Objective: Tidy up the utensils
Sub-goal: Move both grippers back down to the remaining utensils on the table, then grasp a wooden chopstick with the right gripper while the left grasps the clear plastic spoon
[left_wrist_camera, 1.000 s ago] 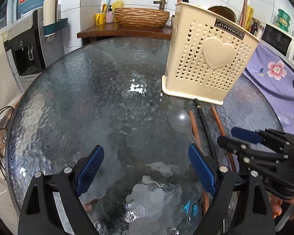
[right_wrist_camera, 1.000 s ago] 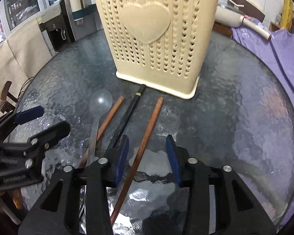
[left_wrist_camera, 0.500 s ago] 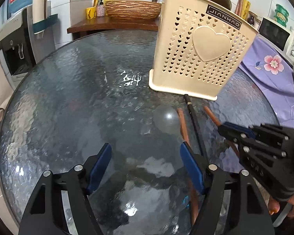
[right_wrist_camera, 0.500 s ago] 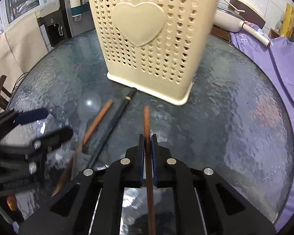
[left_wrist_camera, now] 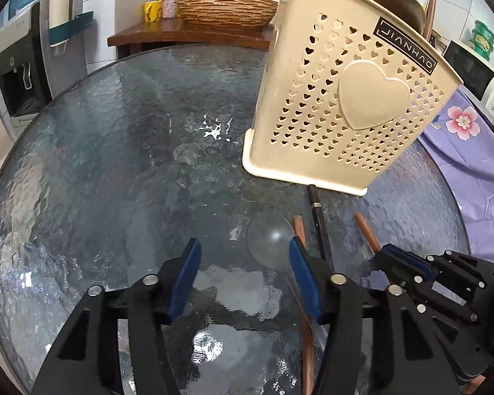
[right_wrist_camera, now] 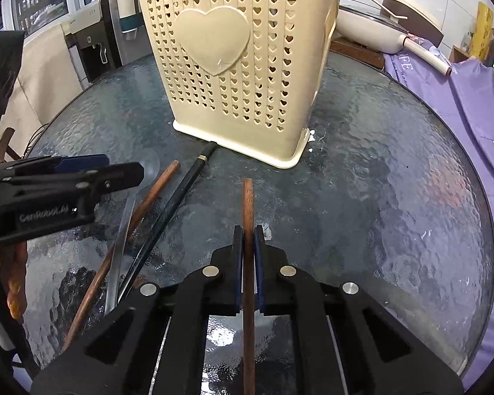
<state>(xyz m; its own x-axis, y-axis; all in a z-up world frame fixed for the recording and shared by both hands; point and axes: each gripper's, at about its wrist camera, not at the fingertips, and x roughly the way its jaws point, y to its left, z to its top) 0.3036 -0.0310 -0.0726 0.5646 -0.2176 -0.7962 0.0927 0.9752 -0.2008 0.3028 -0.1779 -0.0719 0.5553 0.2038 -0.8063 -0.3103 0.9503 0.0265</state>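
The right gripper (right_wrist_camera: 246,240) sits low in the middle of its view, jaws pinched tight on a brown chopstick (right_wrist_camera: 248,204) whose tip points at the cream utensil basket (right_wrist_camera: 233,65) standing upright on the glass table (right_wrist_camera: 395,181). The left gripper (left_wrist_camera: 243,263) hovers over the glass, jaws wide apart and holding nothing. Between them a spoon (right_wrist_camera: 125,217), a black chopstick (right_wrist_camera: 178,197) and another brown chopstick (right_wrist_camera: 148,197) lie side by side below the basket; I cannot see inside it.
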